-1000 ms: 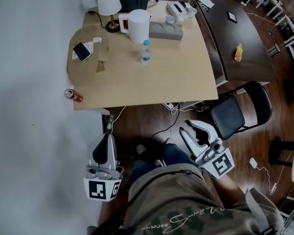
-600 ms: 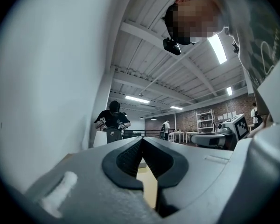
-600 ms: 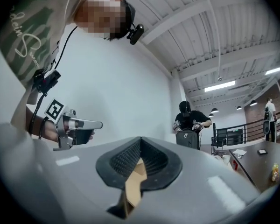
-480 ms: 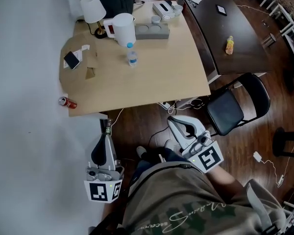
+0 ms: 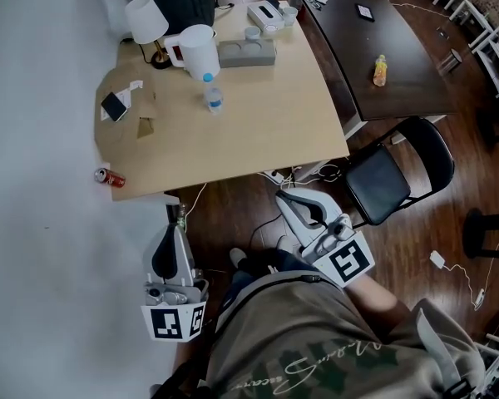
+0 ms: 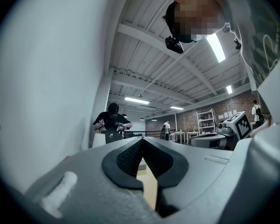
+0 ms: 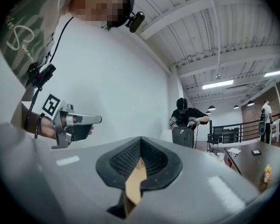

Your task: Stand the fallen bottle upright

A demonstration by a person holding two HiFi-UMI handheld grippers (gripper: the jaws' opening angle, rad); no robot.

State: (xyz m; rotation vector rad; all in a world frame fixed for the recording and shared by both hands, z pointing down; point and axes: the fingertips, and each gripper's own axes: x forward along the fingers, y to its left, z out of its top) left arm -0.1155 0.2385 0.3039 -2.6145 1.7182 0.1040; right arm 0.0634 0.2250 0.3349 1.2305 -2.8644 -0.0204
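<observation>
A pale wooden table [image 5: 258, 131] against a white wall carries a lamp [image 5: 145, 19], a white jug [image 5: 198, 52], a grey tray [image 5: 247, 53], a tissue box [image 5: 262, 12] and a phone [image 5: 114, 106]. A water bottle [image 5: 212, 98] stands upright near the jug. A red can [image 5: 110, 178] lies on its side at the near left corner. On the neighbouring dark table [image 5: 399, 90], a yellow bottle [image 5: 380, 71] lies flat. Cables [image 5: 283, 177] and a black chair [image 5: 391, 177] occupy the wooden floor [image 5: 233, 214].
</observation>
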